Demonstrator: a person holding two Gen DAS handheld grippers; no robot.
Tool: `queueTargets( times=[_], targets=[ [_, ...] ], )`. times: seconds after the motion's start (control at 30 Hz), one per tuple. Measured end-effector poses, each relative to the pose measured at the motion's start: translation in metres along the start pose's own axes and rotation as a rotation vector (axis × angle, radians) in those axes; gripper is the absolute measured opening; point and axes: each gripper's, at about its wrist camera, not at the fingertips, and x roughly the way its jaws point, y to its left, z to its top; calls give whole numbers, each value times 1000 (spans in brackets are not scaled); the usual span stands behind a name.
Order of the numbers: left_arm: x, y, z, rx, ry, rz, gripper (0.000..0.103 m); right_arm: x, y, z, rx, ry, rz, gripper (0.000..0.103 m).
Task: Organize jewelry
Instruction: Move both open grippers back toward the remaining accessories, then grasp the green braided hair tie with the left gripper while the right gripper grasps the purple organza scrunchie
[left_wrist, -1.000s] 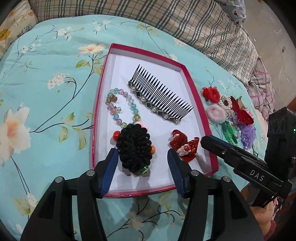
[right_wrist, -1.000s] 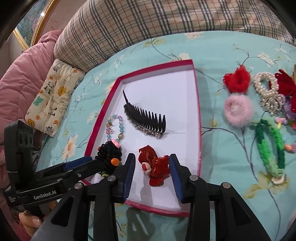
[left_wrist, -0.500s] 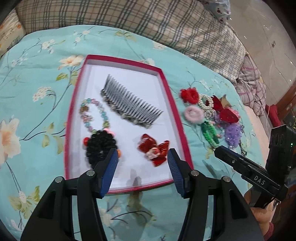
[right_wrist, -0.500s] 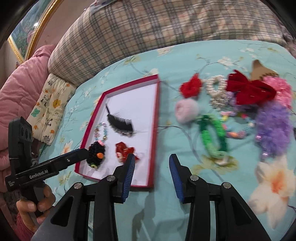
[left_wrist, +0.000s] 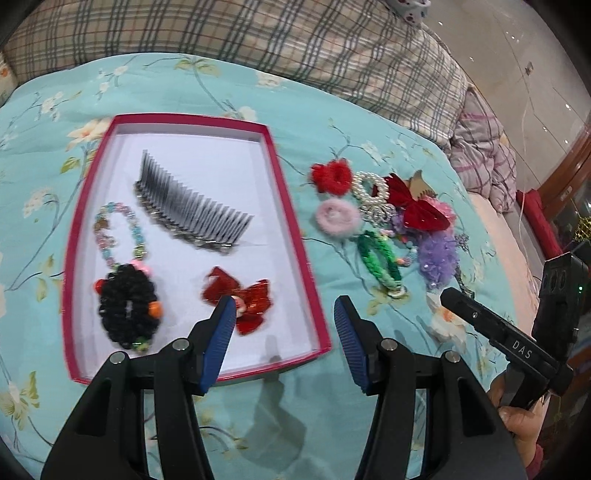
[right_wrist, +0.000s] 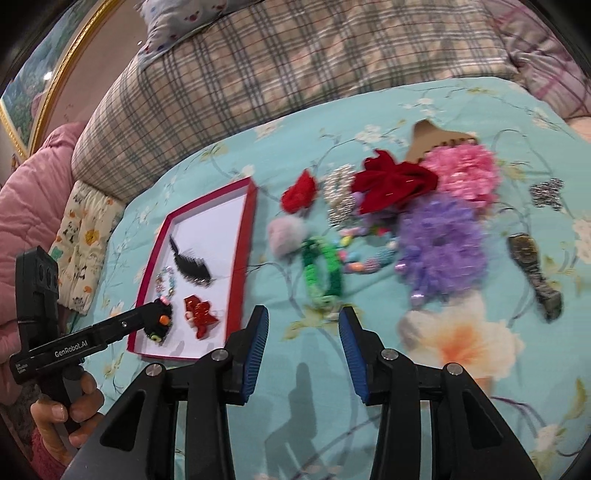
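Observation:
A red-rimmed white tray (left_wrist: 291, 236) (right_wrist: 245, 236) lies on the floral bedspread. It holds a black comb (left_wrist: 192, 206), a bead bracelet (left_wrist: 118, 236), a black beaded piece (left_wrist: 127, 306) and a red sequin bow (left_wrist: 240, 295) (right_wrist: 199, 312). To its right lies a pile: red scrunchie (left_wrist: 332, 177), pink fluffy tie (left_wrist: 338, 218), pearl ring (left_wrist: 369, 184), green braided band (left_wrist: 380, 262) (right_wrist: 321, 269), red bow (right_wrist: 391, 184), purple scrunchie (right_wrist: 439, 251), pink scrunchie (right_wrist: 461, 173). My left gripper (left_wrist: 284, 325) is open above the tray's near right corner. My right gripper (right_wrist: 303, 339) is open, just short of the green band.
A dark hair clip (right_wrist: 535, 273) and a silver glitter piece (right_wrist: 546, 192) lie at the far right of the pile. A plaid pillow (right_wrist: 295, 74) lines the back; a pink quilt (right_wrist: 29, 199) lies left. The bed edge drops off to the right (left_wrist: 517, 229).
Both grippers have drawn back from the tray and swung right, toward the pile. The right gripper has left the red sequin bow lying in the tray and opened wider.

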Motion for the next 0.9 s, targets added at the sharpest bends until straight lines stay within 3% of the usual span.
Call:
queueTargets(
  times=[0.23,0.3,0.63,0.73,0.9],
  targets=[
    [15,-32,3,41,24,-34,55,-19,-34,6,45,-42,-46,43],
    [21,-41,3,50,34,-49,59,-22,-42,8,55,-52,-61,44],
    [56,-83,5,100,95,-95,60,-16,-74,21,86,-54,-97,44],
    [67,-89,6,101,113,-104,60,-12,-82,24,97,-58,-102,60],
    [87,-96,8,98,146,-110,60,3,-94,34,118,-44,-77,60]
  ],
)
